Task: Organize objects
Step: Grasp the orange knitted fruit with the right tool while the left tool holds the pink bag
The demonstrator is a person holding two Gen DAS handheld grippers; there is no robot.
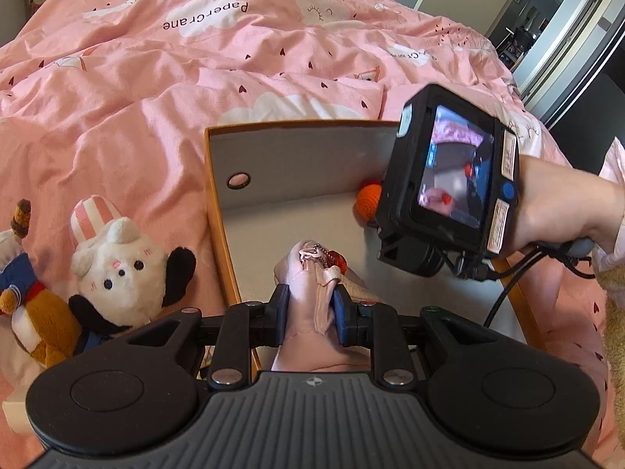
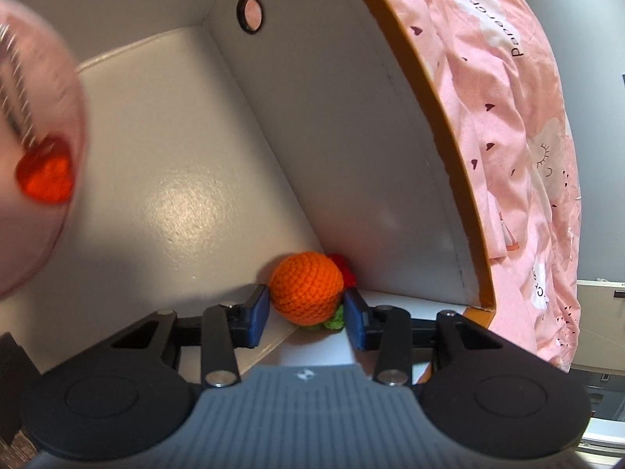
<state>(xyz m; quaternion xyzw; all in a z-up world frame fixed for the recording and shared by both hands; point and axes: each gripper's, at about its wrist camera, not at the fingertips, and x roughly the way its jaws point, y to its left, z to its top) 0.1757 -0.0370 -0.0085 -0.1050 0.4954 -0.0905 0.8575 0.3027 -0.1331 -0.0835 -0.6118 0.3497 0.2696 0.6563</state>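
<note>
My left gripper (image 1: 310, 314) is shut on a pink plush toy (image 1: 308, 293) with a bead chain and a red heart charm (image 1: 339, 261), held over the near part of an orange-rimmed box (image 1: 218, 211) with a grey inside. My right gripper (image 2: 306, 314) is inside the box at a corner, its blue pads on either side of an orange crocheted ball (image 2: 306, 287); small gaps show, so it is open. The ball (image 1: 369, 203) also shows in the left wrist view, beside the right gripper's camera (image 1: 453, 179). The pink toy (image 2: 35, 156) looms blurred in the right wrist view.
The box lies on a bed with a pink quilt (image 1: 156, 90). A white plush bear with a striped hat (image 1: 117, 262) and a brown plush (image 1: 35, 312) lie left of the box. A doorway (image 1: 547, 19) is at the far right.
</note>
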